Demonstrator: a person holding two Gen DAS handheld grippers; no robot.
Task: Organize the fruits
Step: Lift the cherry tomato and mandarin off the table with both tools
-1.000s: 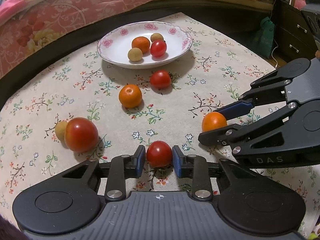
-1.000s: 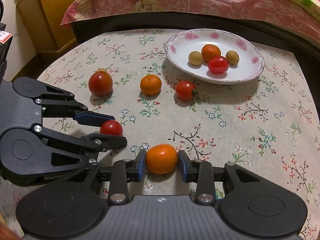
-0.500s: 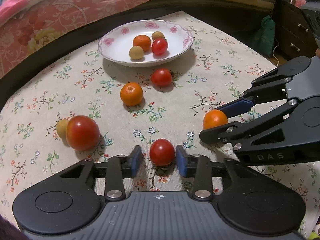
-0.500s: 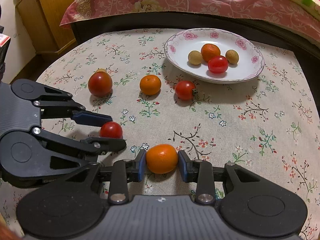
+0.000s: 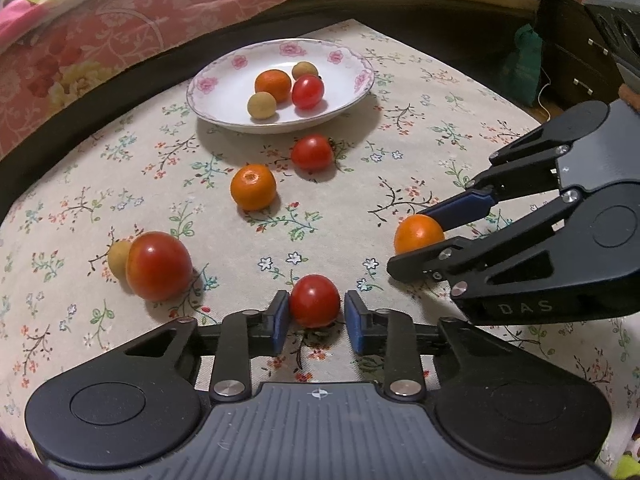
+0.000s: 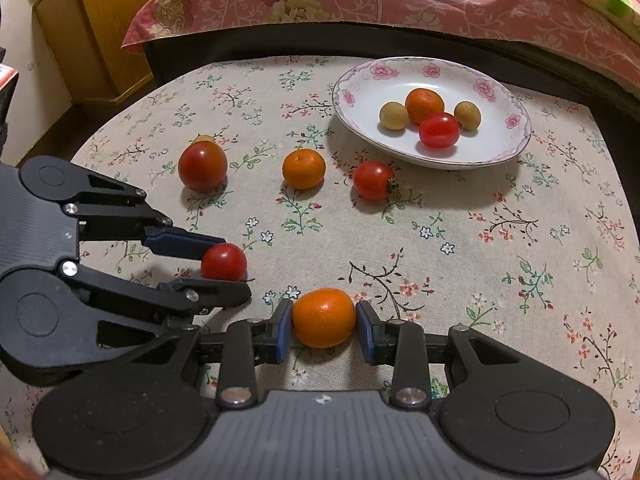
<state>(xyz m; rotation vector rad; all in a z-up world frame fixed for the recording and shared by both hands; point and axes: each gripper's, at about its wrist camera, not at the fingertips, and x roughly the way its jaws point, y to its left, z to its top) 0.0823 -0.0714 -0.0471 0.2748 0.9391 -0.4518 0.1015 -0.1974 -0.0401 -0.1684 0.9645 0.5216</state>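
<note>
Bracketing the small red cherry tomato [image 5: 314,300], my left hand-held gripper [image 5: 314,316] sat released; the flowered white plate [image 5: 224,80] lay straight ahead, upper centre.

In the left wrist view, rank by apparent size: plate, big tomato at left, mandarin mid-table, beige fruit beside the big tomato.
1. plate
2. big tomato, though nearness to the camera inflates it
3. mandarin
4. beige fruit, partly hidden behind the tomato

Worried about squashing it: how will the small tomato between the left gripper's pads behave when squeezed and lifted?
The small tomato is round and glossy, so it may slip or roll from the left gripper. Its thin-looking skin suggests a hard squeeze could bruise it. It looks light; a gentle, centred grip probably suffices.
</note>
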